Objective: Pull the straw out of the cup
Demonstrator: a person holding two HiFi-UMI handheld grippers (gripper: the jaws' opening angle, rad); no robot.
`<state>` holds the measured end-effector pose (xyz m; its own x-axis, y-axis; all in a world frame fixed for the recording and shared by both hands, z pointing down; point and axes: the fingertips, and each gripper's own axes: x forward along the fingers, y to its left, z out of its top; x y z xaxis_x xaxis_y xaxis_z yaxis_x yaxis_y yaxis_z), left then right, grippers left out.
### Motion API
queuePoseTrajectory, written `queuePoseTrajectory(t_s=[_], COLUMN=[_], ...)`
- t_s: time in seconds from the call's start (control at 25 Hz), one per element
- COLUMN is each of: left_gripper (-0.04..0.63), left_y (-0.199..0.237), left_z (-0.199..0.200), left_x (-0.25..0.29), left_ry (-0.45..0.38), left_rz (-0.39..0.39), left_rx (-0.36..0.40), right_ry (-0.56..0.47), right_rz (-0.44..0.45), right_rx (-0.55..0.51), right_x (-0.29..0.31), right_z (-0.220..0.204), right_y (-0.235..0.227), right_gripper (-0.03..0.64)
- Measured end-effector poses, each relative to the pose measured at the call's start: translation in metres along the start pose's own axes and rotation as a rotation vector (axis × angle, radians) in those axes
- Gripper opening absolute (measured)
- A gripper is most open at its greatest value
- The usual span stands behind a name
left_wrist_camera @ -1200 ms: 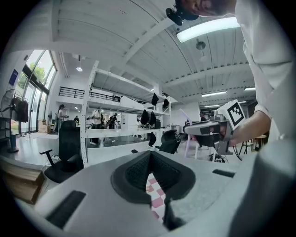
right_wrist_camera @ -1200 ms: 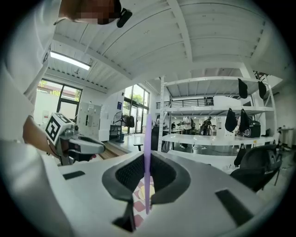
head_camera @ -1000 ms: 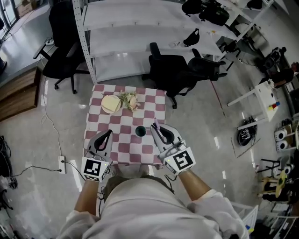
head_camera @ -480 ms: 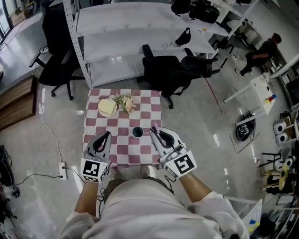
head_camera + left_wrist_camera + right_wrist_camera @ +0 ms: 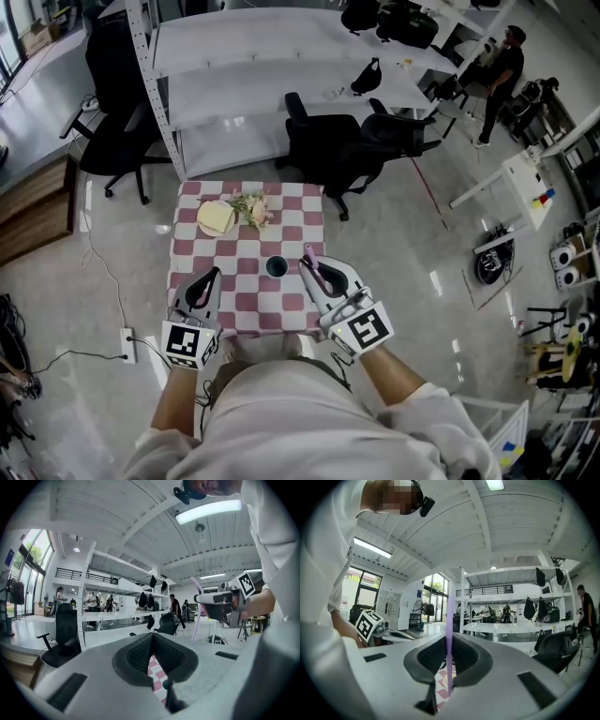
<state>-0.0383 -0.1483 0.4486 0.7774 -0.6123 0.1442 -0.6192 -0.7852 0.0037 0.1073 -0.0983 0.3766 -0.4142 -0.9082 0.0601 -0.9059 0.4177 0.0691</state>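
**Right gripper** (image 5: 449,645): The jaws are closed on a thin purple straw (image 5: 449,620), which is pinched between the black pads. The gripper is held about level. The straw's long axis runs upright, crosswise to the jaws, and most of its length stands above the grip, with a short tail below.

**Straw, position:** In the head view it is seen at the right gripper's tips, just to the right of the cup and not over its mouth. The lower end is judged to be clear of the rim, though that end is too small to confirm.

**Cup** (image 5: 276,267): Dark, small and upright on the checked tablecloth (image 5: 202,246). It lies between the two grippers, much nearer the right one, to the left of its tips and lower down.

**Governing relation:** The straw is upright and the cup is offset to the left. Any further withdrawal is judged to go up and away from the cup, along the straw's own axis.

**Left gripper** (image 5: 210,277): It is held over the near left part of the table, well apart from the cup. Its jaws are brought together, with nothing between them and only a sliver of cloth visible past them.

**Far end of table:** A pale round plate (image 5: 218,217) and a small bunch of flowers (image 5: 255,206) are noted, well apart from both grippers.
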Motion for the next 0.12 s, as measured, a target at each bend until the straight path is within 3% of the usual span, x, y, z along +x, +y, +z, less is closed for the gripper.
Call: queuePoseTrajectory(t_s=[0.12], left_gripper=[0.003], left_y=[-0.0032], left_z=[-0.0013], left_x=[-0.0006], left_ry=[0.003], left_rz=[0.000], left_rx=[-0.001], right_ry=[0.001], right_rz=[-0.001], right_rx=[-0.001], right_x=[-0.0032], right_z=[-0.0010], right_y=[-0.0011], right_gripper=[0.029])
